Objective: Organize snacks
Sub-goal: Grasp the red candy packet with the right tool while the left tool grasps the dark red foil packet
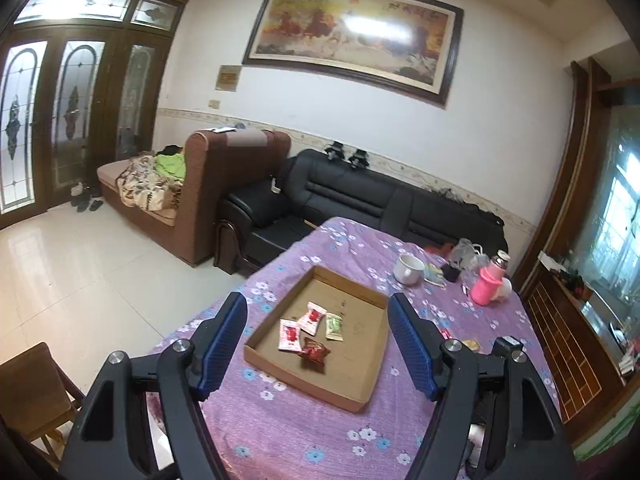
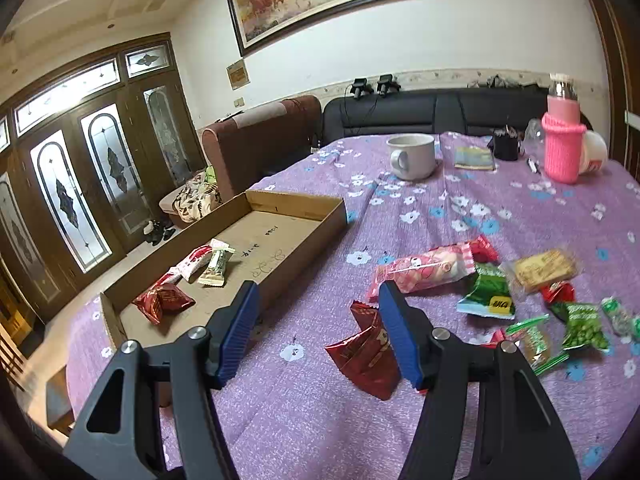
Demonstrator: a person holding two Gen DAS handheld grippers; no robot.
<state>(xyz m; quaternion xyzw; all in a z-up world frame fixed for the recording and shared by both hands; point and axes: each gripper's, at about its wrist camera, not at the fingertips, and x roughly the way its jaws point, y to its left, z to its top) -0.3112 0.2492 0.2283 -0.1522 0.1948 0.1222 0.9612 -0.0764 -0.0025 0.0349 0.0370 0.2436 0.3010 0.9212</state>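
Note:
A shallow cardboard tray (image 1: 362, 294) (image 2: 304, 204) lies on the purple flowered tablecloth. In it lie two pink-white packets (image 1: 291, 335), a pale green packet (image 1: 334, 326) (image 2: 216, 266) and a dark red packet (image 1: 315, 351) (image 2: 163, 300). My left gripper (image 1: 318, 338) is open and empty, held above the tray. My right gripper (image 2: 316, 330) is open and empty above the cloth, just right of the tray. A dark red packet (image 2: 366, 350) lies by its right finger. A long pink packet (image 2: 420, 270), green packets (image 2: 490, 292) and a cracker pack (image 2: 538, 268) lie scattered further right.
A white mug (image 2: 412, 156) (image 1: 408, 269), a pink sleeved bottle (image 2: 562, 144) (image 1: 490, 280), a booklet (image 2: 474, 158) and a small black pot (image 2: 506, 144) stand at the table's far end. A black sofa (image 1: 360, 196) is behind the table. A wooden chair (image 1: 32, 392) stands at left.

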